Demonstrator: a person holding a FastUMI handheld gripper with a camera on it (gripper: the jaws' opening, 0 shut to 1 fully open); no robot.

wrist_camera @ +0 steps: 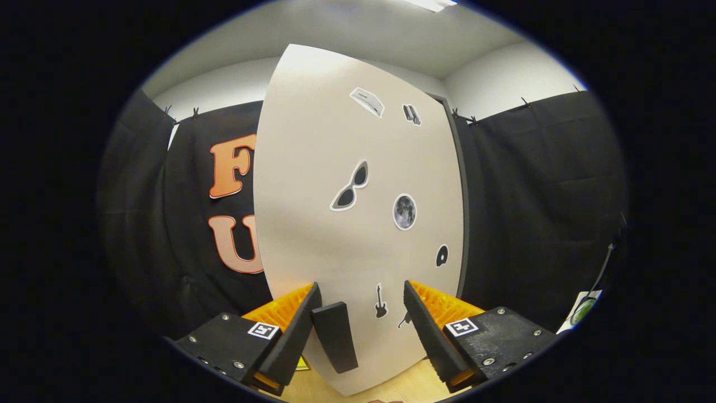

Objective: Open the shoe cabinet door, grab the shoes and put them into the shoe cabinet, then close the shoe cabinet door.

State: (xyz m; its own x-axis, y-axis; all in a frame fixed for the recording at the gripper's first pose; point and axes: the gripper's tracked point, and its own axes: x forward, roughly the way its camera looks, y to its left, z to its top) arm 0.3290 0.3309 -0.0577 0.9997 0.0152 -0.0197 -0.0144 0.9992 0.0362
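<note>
1. The gripper (362, 305) is facing the pale cabinet door (358, 224), its fingers spread wide and holding nothing; the dark handle (335, 336) is sitting between them, just beside the left finger, and neither finger is pressing on it.
2. The door is standing close ahead of the fingers, dotted with stickers, among them sunglasses (349, 187), a moon (404, 211) and a small guitar (381, 301).
3. Risk: if the fingers are closing off-centre, only the left one is likely to be meeting the handle, and the grip could be slipping off once the pull starts.
4. Risk: a pull that is not following the door's swing could be twisting the handle out of the fingers or dragging the whole cabinet on the wooden floor (403, 386).
5. Hard to tell: whether the door is shut or slightly ajar; a dark edge (462, 212) is running down its right side, and the hinge side is not clear.
6. The door is covering the cabinet's inside, and black cloth (537, 212) is hanging behind on both sides.
</note>
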